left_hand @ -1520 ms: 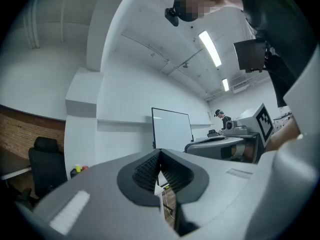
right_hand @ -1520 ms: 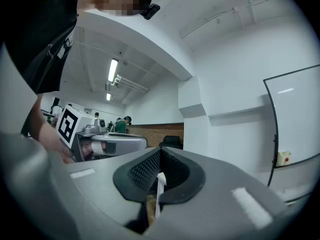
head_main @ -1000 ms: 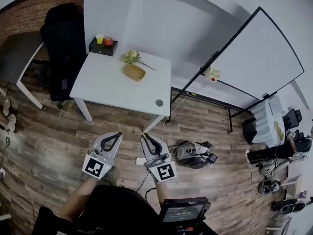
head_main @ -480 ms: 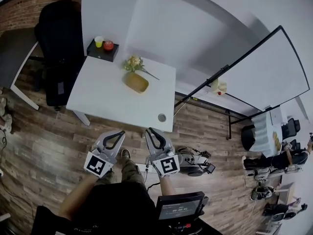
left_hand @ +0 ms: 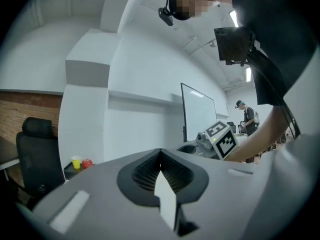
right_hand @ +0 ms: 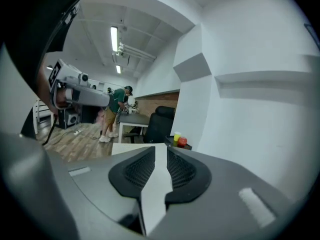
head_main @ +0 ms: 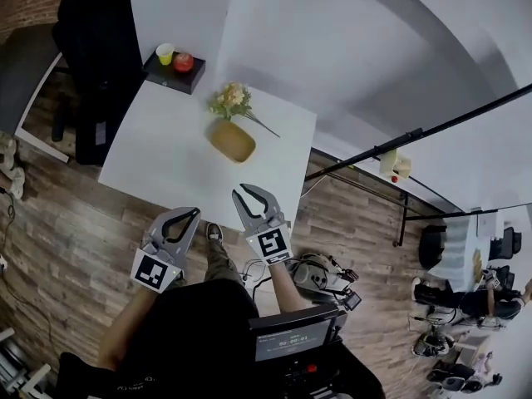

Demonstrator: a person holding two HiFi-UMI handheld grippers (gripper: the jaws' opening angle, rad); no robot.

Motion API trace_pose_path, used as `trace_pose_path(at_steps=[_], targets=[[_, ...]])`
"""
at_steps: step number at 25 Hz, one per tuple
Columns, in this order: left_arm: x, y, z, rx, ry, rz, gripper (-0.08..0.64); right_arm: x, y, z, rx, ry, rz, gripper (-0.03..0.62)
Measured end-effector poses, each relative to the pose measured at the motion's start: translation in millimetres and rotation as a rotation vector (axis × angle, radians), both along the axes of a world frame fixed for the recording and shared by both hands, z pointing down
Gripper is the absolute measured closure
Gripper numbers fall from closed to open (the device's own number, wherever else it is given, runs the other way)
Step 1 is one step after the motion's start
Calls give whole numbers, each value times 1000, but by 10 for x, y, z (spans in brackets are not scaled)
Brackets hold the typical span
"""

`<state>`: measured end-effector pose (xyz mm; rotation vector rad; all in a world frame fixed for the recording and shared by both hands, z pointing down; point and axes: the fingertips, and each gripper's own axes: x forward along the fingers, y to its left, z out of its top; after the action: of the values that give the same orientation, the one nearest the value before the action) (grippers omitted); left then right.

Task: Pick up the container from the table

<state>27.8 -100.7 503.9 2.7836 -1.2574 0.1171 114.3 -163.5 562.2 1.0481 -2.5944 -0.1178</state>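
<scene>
While nothing has been lifted yet, the head view shows the container (head_main: 232, 140), a shallow tan oval dish, lying on the white table (head_main: 158, 160) with the whole pickup left to do: reach, close, raise. Right gripper (head_main: 247, 192) hangs over the table's near edge, and the dish lies ahead of its fingertips, apart, with no contact. Left gripper (head_main: 186, 216) sits just short of that edge, and the dish is ahead and to the right of its tips, farther off. Flowers (head_main: 232, 100) lie just beyond the dish, on the side away from the fingers. Left gripper view: jaws closed tip to tip, nothing in them. The container is not seen; a yellow cup (left_hand: 75, 162) and red apple (left_hand: 87, 163) stand far off, left of the tips. Right gripper view: jaws opening, a clear gap with only bare tabletop showing through it. The container is not visible here, probably hidden behind the jaws.
</scene>
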Motion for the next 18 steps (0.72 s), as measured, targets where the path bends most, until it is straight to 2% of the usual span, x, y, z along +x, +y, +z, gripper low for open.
trace_pose_path(at_steps=[9,14,18], targets=[[268,-615,321,-91,-28,-103,561,236,-907,1177,-138,277,-240,469],[247,-680,496,-160,-34,-165,561,230,-1137,1788,-201,437,-374,454],[211,-659,574,-184,-23,-182,561,203,-1195,2139,-236,568,-452,437]])
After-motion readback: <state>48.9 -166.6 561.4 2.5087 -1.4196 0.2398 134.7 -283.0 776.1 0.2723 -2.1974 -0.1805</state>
